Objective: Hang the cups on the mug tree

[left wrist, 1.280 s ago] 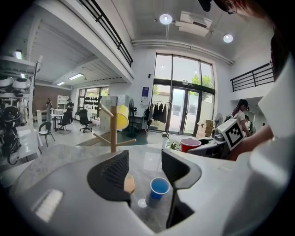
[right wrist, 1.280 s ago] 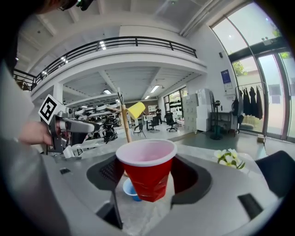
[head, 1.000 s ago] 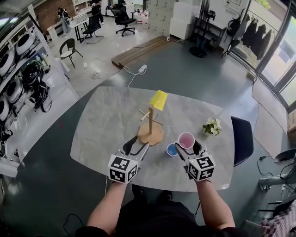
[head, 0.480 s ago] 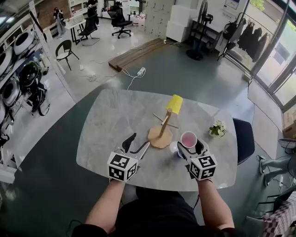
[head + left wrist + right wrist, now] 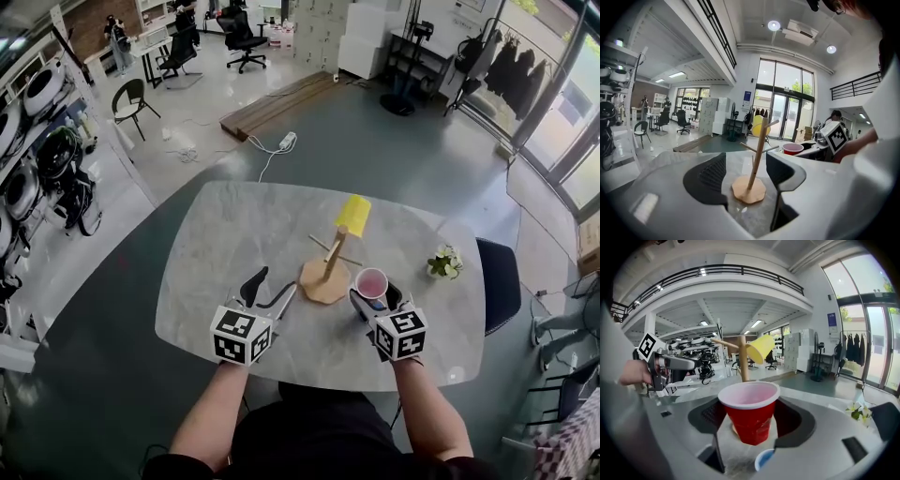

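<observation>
The wooden mug tree stands mid-table with a yellow cup hung upside down on its top peg. My right gripper is shut on a red cup, held upright just right of the tree's base. In the right gripper view the red cup hangs above the table, and a blue cup sits below it. My left gripper stands left of the base. Its jaws have just been opening and nothing is between them; the left gripper view shows the tree a little ahead of them.
A small pot of white flowers stands near the right edge of the grey marble table. A dark chair is pushed up to that edge. Beyond the table is open floor with planks and office chairs.
My right gripper has carried the red cup left, closer to the tree's base and over the blue cup. My left gripper has drawn back from the base to the left.
</observation>
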### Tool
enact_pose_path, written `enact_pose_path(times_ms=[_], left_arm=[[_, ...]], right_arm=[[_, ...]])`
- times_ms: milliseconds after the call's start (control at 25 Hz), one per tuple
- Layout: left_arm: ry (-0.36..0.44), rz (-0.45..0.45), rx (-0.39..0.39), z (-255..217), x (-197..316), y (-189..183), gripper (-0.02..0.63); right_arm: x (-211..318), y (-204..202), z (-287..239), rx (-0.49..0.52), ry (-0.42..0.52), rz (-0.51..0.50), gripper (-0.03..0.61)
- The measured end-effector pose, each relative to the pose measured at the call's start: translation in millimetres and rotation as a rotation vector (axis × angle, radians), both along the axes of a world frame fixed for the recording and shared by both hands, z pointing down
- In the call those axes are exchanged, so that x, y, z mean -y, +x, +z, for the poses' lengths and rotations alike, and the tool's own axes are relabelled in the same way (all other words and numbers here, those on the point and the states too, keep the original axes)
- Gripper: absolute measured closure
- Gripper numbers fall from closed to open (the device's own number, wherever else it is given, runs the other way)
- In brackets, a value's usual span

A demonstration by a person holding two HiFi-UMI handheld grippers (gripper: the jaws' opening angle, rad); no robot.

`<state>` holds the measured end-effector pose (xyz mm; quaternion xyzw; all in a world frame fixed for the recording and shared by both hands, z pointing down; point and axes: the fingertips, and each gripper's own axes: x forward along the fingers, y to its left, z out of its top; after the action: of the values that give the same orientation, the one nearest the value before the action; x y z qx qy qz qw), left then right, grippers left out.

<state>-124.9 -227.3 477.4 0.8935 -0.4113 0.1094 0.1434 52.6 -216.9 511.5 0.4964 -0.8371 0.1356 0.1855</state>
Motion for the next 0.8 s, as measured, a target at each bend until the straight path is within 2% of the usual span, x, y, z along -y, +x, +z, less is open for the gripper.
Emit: enact_pose_path(times_ms=[280,480,800], left_arm=[[-0.031,-0.010,0.003,10.2,3.3,-7.2,0.357],[-0.060,-0.030,0.000,22.3,6.5,-13.6,0.357],[-0.068,-0.032,-0.005,22.5,14.5,-5.9,0.357]], right_arm=[[17.1,5.1,9.2,-0.025,-0.046,0.013,0.259],[22.6,0.6,8.9,-0.036,-0.046,-0.010,0.259],[32.9,14.7,12.7,-0.064,-0.062,-0.016,0.259]])
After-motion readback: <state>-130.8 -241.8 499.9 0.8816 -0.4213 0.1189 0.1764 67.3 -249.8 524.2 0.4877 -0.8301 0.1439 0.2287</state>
